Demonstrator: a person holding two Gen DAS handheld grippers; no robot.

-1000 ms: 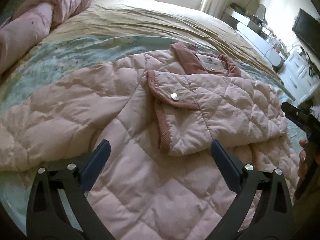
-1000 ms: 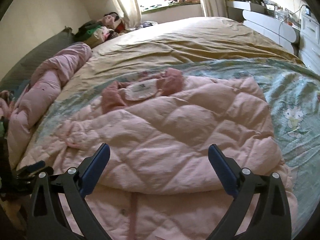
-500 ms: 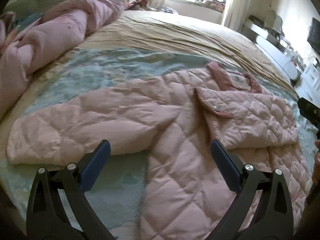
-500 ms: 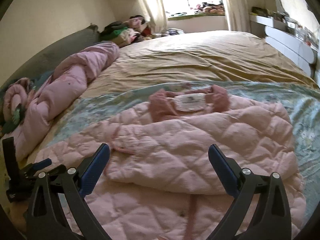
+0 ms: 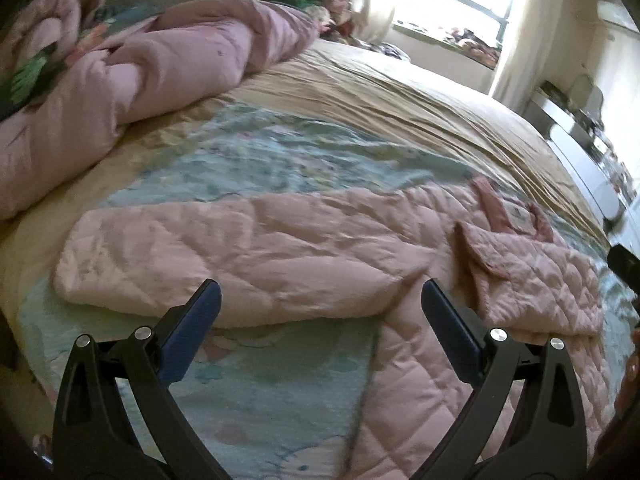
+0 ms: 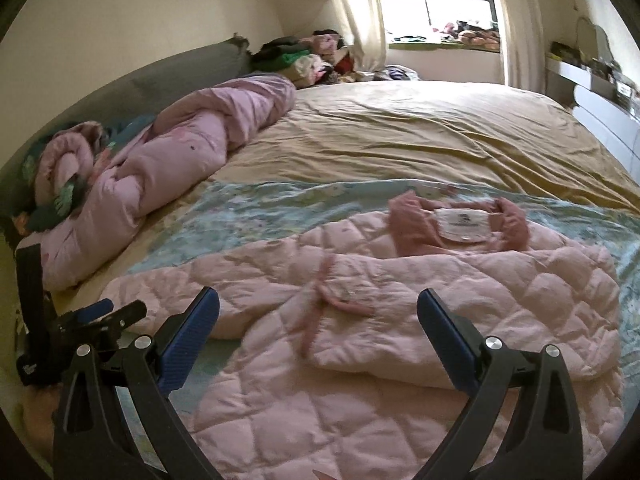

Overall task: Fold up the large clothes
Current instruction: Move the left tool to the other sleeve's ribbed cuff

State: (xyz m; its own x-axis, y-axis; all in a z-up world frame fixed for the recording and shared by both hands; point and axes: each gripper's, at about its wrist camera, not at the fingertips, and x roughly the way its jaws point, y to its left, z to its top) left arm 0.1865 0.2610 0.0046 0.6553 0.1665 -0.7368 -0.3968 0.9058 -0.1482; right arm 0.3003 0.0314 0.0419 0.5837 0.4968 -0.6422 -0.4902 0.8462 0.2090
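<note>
A pale pink quilted jacket point(image 5: 420, 392) lies on the bed, collar with white label point(image 6: 464, 228) at the far end. One sleeve point(image 5: 224, 260) stretches out flat to the left; the other sleeve point(image 6: 480, 312) is folded across the body. My left gripper point(image 5: 320, 320) is open and empty, above the bed near the outstretched sleeve. My right gripper point(image 6: 318, 320) is open and empty, above the jacket's lower body. The left gripper also shows in the right wrist view point(image 6: 104, 312).
A rolled pink duvet point(image 6: 172, 160) lies along the left side of the bed. The bed has a tan sheet point(image 6: 420, 128) and a light blue patterned cover point(image 5: 260, 160). Piled clothes point(image 6: 308, 56) sit by the window; white furniture point(image 6: 600, 100) stands at right.
Both grippers have pulled back and swung left. The left view now shows the whole outstretched sleeve. Both stay open. The jacket has not moved.
</note>
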